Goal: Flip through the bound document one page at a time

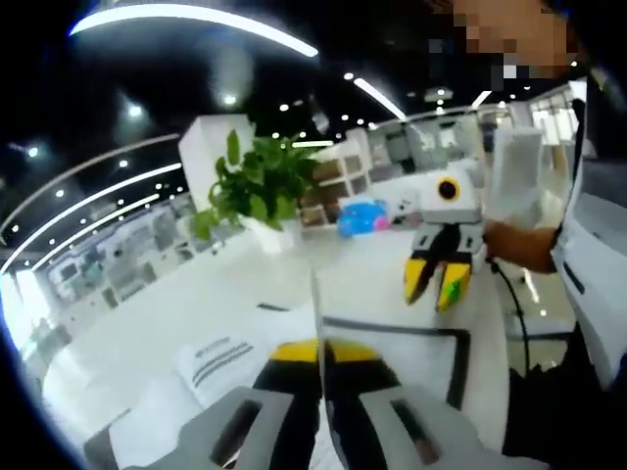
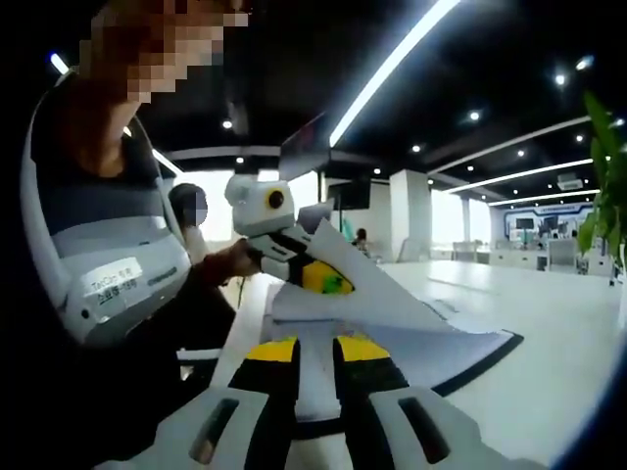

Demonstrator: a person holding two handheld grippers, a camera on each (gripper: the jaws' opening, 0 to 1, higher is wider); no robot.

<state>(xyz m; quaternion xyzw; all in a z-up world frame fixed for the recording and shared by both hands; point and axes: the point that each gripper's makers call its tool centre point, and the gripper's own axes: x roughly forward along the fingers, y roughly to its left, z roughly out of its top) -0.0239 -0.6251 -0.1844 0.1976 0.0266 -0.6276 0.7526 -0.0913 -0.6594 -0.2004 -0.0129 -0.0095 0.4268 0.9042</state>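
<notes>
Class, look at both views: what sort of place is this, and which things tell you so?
Probably a large open-plan office or showroom hall. Clues: long ceiling light strips on a dark ceiling, a broad white table with a potted plant, and display shelving behind it.

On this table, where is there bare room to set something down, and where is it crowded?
Free: the white table between the plant and the document, and the stretch right of the document in the right gripper view. Crowded: over the document, where the left claw pinches a lifted page and the right claw hovers.
</notes>
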